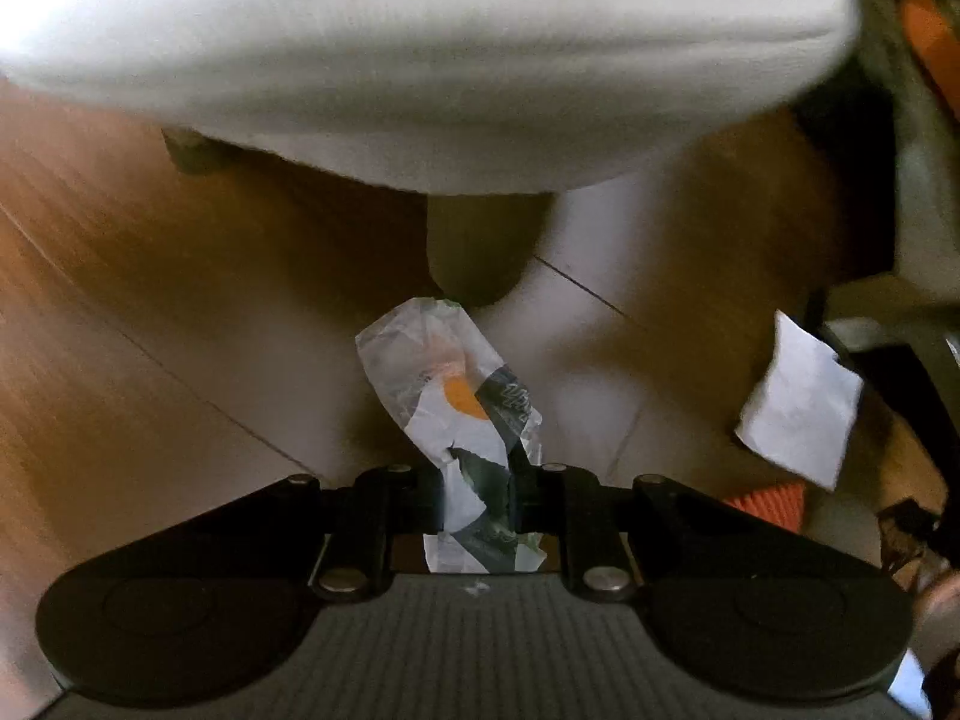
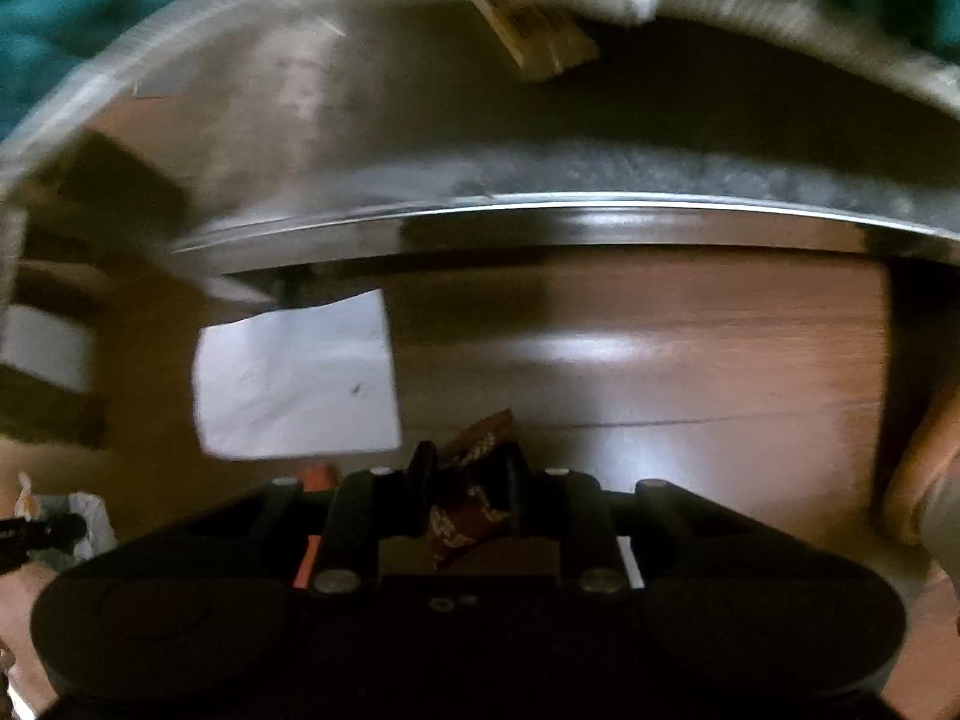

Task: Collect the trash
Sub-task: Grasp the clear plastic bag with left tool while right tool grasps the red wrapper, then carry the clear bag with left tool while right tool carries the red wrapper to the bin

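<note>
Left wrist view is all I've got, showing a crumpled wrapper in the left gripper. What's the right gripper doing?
Observer: The right gripper is shut on a brown wrapper with pale lettering.
Operator: What's ahead of that gripper?
Observer: A shiny metal rim curves across the right wrist view, above the wooden floor.
Operator: Anything beyond that rim?
Observer: A teal fabric fills the top left corner; the blur hides what it is.
Operator: Does my white paper show there too?
Observer: Yes, a white paper lies flat, up and left of the gripper's fingers.
</note>
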The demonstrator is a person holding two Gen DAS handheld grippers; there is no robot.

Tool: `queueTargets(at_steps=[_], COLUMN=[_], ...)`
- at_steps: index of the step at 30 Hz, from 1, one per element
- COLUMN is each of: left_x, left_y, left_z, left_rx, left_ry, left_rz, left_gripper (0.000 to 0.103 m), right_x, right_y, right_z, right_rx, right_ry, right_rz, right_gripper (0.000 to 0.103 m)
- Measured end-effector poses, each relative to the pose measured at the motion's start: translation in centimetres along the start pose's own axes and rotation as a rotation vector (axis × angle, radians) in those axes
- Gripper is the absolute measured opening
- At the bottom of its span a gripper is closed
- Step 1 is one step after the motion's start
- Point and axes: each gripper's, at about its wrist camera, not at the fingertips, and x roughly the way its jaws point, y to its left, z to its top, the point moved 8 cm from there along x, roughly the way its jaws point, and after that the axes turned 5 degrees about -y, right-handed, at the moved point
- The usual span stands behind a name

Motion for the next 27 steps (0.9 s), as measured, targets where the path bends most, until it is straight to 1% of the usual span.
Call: queueTargets(at_steps=[1,3,6,8,11,13,16,18,19,23,27], left_x=[-0.8,-3.1,-7.1,-10.0,-14.8,-19.2,-24.6,-27.6,-29.8,-36.4,-42.5], left_y=[-0.7,-0.8,-2.0,-3.3,-4.9,-5.9,-7.8,-9.0,-9.6,-12.3,-15.1], left_z=[-0.2,-0.4,0.0,0.6,1.4,2.5,3.5,3.8,4.0,3.9,2.6], left_rx=[0.024,0.074,0.16,0.214,0.286,0.317,0.359,0.378,0.385,0.414,0.452], left_ry=[-0.007,-0.02,-0.066,-0.106,-0.198,-0.27,-0.368,-0.416,-0.444,-0.541,-0.621], left_rz=[-0.001,-0.019,-0.049,-0.078,-0.097,-0.128,-0.155,-0.171,-0.185,-0.232,-0.269], left_gripper=[0.017,0.017,0.017,0.017,0.017,0.017,0.017,0.017,0.017,0.017,0.017], right_x=[-0.9,-3.5,-8.2,-11.0,-16.0,-19.1,-24.1,-27.3,-29.0,-35.0,-40.9], right_y=[0.5,1.8,2.8,3.8,5.2,6.1,7.0,7.5,7.7,7.9,7.8], right_z=[0.1,0.1,0.3,0.6,0.8,0.9,1.0,1.0,1.0,1.4,1.2], right_rx=[-0.008,-0.038,-0.073,-0.109,-0.155,-0.176,-0.187,-0.196,-0.2,-0.207,-0.225], right_ry=[-0.007,-0.028,-0.074,-0.115,-0.18,-0.224,-0.288,-0.332,-0.357,-0.442,-0.52], right_rz=[0.008,0.035,0.079,0.111,0.152,0.173,0.208,0.23,0.24,0.278,0.314], right_gripper=[0.022,0.022,0.022,0.022,0.022,0.021,0.021,0.021,0.021,0.021,0.021])
